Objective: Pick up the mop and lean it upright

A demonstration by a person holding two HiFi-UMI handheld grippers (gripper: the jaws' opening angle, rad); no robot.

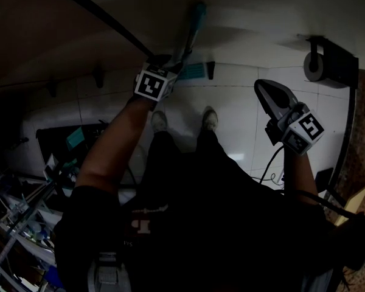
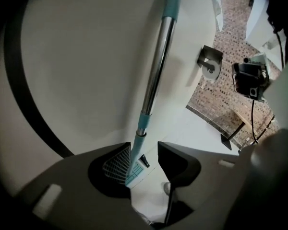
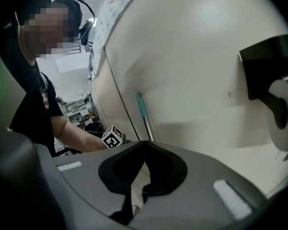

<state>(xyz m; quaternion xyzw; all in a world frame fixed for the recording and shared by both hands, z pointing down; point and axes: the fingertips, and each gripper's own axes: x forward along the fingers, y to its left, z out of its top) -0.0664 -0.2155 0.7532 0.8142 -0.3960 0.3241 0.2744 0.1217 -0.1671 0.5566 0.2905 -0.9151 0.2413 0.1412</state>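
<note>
The mop (image 2: 156,75) has a chrome shaft, a teal grip at the top and a teal lower section. It stands nearly upright against the white wall. My left gripper (image 2: 144,145) is open around the lower shaft: the shaft lies against the left ribbed pad, and the right jaw stands apart from it. In the head view the left gripper (image 1: 170,61) is at the mop (image 1: 193,26) by the wall. My right gripper (image 1: 260,85) is held off to the right, away from the mop. Its jaws (image 3: 144,143) are shut with nothing between them, and the mop (image 3: 142,107) shows beyond them.
A black toilet-paper holder (image 1: 321,62) with a roll hangs on the wall to the right. A black hose (image 2: 24,95) curves across the wall on the left. The person's shoes (image 1: 160,120) stand on white floor tiles. A cluttered rack (image 1: 18,212) fills the lower left.
</note>
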